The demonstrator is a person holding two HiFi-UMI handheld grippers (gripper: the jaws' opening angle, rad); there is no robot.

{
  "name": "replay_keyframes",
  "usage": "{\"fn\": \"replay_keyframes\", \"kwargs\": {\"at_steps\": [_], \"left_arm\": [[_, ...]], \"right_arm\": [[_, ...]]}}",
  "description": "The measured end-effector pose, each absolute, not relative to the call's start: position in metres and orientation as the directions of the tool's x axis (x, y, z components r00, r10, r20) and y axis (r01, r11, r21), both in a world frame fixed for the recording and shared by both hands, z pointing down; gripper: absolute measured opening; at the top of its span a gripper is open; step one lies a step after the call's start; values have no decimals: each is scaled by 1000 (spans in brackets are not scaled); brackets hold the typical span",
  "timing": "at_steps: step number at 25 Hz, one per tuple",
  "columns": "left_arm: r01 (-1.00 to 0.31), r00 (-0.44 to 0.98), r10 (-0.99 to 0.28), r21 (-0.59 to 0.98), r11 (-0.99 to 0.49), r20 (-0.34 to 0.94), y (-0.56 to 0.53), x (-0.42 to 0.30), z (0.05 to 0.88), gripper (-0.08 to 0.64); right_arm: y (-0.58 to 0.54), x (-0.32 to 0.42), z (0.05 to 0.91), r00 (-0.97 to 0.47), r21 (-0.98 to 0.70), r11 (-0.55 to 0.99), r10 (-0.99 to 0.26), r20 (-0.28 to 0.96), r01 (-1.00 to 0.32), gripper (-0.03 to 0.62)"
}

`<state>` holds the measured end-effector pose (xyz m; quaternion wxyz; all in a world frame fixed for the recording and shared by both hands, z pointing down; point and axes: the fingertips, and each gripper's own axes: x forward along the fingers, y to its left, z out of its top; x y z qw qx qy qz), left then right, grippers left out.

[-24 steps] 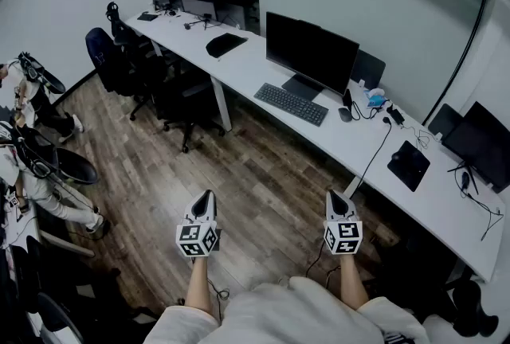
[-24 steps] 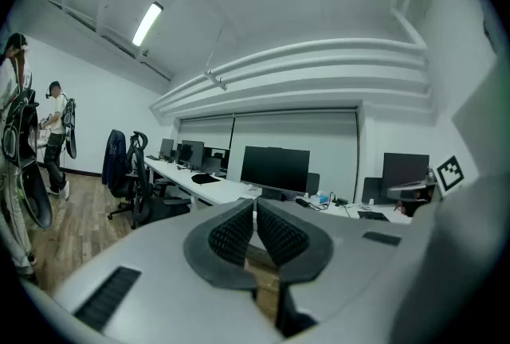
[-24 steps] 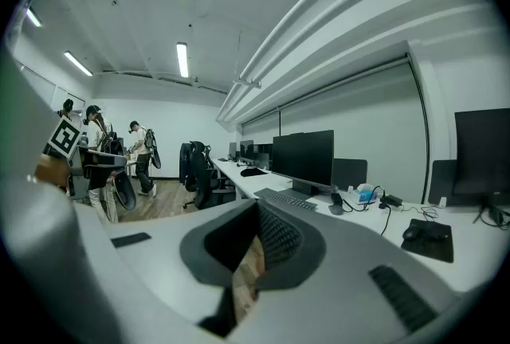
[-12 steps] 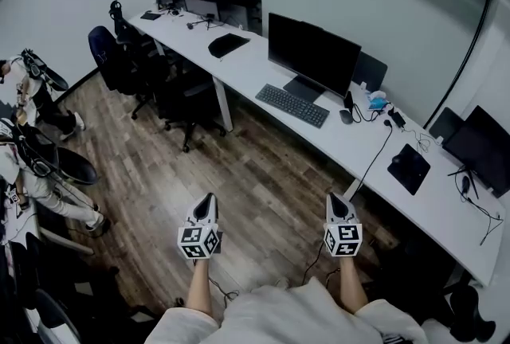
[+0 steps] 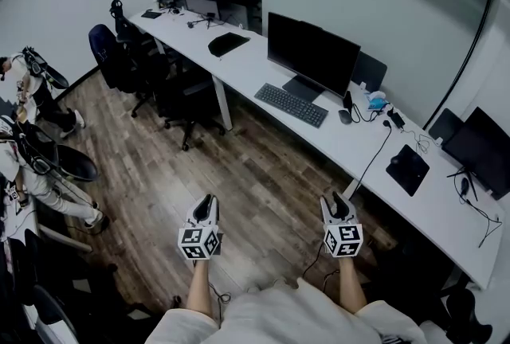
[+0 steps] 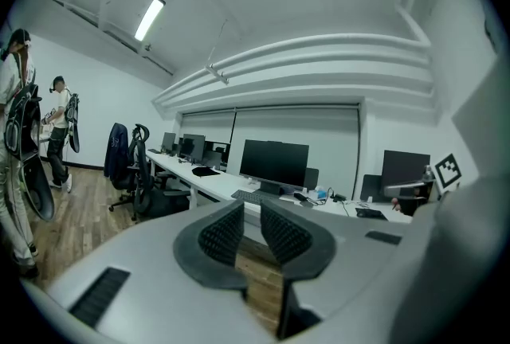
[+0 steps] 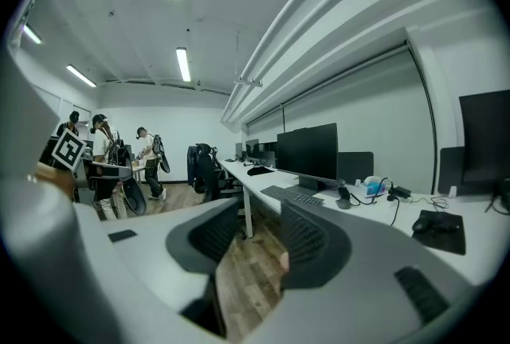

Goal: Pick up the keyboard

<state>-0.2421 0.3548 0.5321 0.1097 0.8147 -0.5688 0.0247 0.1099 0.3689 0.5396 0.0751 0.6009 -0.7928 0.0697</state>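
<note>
Head view: keyboard (image 5: 291,104) is seen flat on the white desk (image 5: 239,68), upper centre of frame, just before the monitor (image 5: 311,53). Both grippers are held low in frame, well apart from it. Left gripper (image 5: 205,203) is closed up (empty); right gripper (image 5: 339,205) jaws are opening, nothing between.

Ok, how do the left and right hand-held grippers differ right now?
The left hand-held gripper has its jaws drawn together; the right hand-held gripper has them clearly apart and opening. The left one hangs over open floor, while the right one is nearer the edge of the white desk. Both are empty, point toward the desk, and are well short of the keyboard.
</note>
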Motion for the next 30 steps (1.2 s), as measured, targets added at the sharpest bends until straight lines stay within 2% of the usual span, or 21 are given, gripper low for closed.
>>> {"fn": "replay_keyframes", "kwargs": {"at_steps": [1, 2, 4, 5, 6, 20, 30], "left_arm": [[-929, 361, -916, 154, -337, 172, 355, -239, 534, 76], [-926, 370, -911, 153, -346, 180, 355, -235, 537, 163], [-923, 380, -906, 138, -358, 189, 356, -229, 541, 256], [-924, 380, -905, 128, -361, 191, 356, -226, 542, 270], [-924, 380, -905, 121, -362, 192, 357, -224, 542, 279], [-934, 357, -918, 78, -348, 172, 361, -193, 538, 282], [-938, 347, -922, 74, -339, 170, 343, -186, 543, 282]], "right_arm": [[369, 109, 541, -283, -33, 283, -937, 202, -959, 182], [369, 109, 543, -295, -40, 293, -934, 202, -955, 240], [368, 111, 546, -299, -35, 298, -933, 202, -954, 352], [368, 112, 546, -296, -27, 297, -934, 200, -955, 404], [369, 114, 546, -294, -21, 296, -934, 200, -955, 417], [365, 140, 552, -306, -7, 311, -930, 201, -950, 418], [347, 143, 556, -310, 5, 317, -930, 199, -948, 386]]}}
